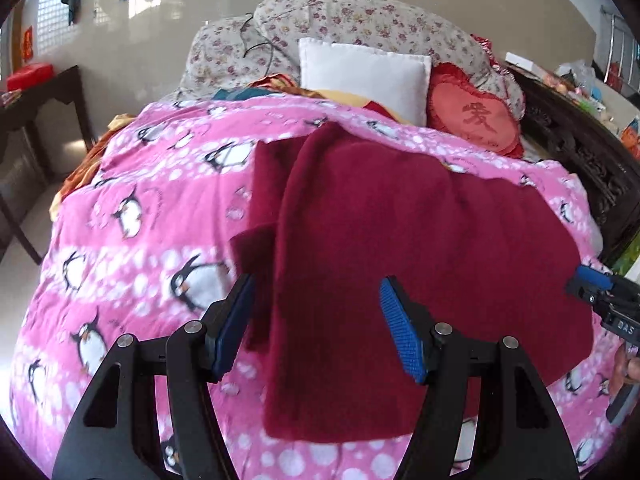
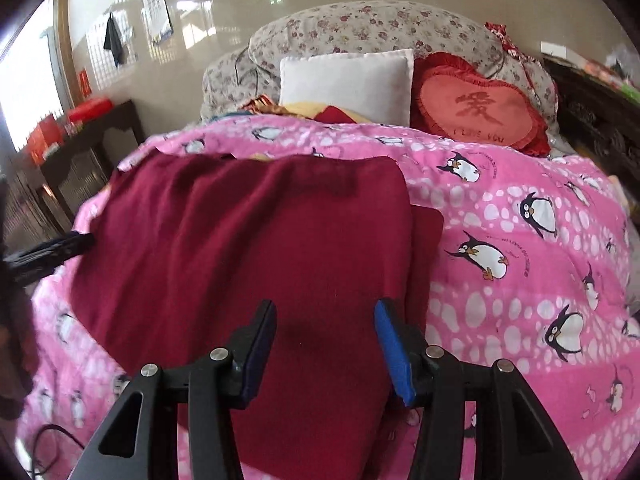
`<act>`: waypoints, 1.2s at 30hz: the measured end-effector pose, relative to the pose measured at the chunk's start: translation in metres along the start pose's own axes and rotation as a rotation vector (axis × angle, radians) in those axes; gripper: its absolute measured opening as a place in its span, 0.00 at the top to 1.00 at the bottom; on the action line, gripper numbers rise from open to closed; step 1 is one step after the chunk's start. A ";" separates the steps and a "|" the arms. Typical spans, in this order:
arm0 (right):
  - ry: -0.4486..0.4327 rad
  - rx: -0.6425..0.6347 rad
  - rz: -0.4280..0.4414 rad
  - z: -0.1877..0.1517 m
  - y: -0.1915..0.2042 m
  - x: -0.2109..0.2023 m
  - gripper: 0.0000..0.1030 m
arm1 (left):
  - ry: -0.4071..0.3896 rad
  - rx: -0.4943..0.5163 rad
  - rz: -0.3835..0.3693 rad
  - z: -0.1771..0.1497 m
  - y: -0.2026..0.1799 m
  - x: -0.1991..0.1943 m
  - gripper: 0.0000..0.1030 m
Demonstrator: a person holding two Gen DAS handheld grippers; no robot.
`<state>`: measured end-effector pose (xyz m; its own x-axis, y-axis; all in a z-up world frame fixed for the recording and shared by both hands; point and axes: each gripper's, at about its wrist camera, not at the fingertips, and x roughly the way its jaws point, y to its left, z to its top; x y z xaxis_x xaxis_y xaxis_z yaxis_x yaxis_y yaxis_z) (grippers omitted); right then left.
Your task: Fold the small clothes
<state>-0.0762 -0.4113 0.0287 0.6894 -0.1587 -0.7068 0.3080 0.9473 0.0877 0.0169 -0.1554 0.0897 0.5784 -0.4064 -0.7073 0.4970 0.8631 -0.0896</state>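
Note:
A dark red garment point(image 1: 400, 240) lies spread flat on the pink penguin quilt point(image 1: 140, 240), with a folded layer along its left side. My left gripper point(image 1: 316, 292) is open and empty, just above the garment's near left part. In the right wrist view the garment point(image 2: 240, 240) fills the centre-left, a narrow under-layer showing at its right edge. My right gripper point(image 2: 326, 312) is open and empty above the garment's near right part. The right gripper point(image 1: 600, 292) also shows at the right edge of the left wrist view, and the left gripper point(image 2: 52, 248) at the left edge of the right wrist view.
At the head of the bed lie a white pillow point(image 1: 364, 76), a red heart cushion point(image 1: 476, 120) and a floral bolster point(image 1: 360, 20). A dark wooden table point(image 1: 40, 100) stands left of the bed. A dark carved bed frame point(image 1: 580, 152) runs along the right.

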 end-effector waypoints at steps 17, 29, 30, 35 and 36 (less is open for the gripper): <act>0.035 0.141 -0.082 -0.003 -0.017 -0.013 0.51 | 0.021 -0.107 -0.026 -0.040 0.035 -0.027 0.37; 0.048 0.103 -0.033 0.011 0.017 0.004 0.50 | 0.055 -0.178 -0.075 -0.046 0.049 -0.014 0.37; 0.054 0.107 -0.033 0.010 0.016 0.009 0.50 | 0.064 -0.185 -0.089 -0.047 0.049 -0.011 0.37; 0.010 0.121 0.042 0.026 0.035 -0.007 0.50 | 0.075 -0.200 -0.091 -0.054 0.050 -0.003 0.37; -0.003 0.114 0.073 0.032 0.044 -0.011 0.50 | 0.071 -0.204 -0.092 -0.054 0.050 -0.002 0.37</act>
<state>-0.0492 -0.3767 0.0622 0.7145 -0.0916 -0.6936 0.3297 0.9185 0.2183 0.0056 -0.0950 0.0482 0.4862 -0.4706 -0.7364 0.4007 0.8689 -0.2907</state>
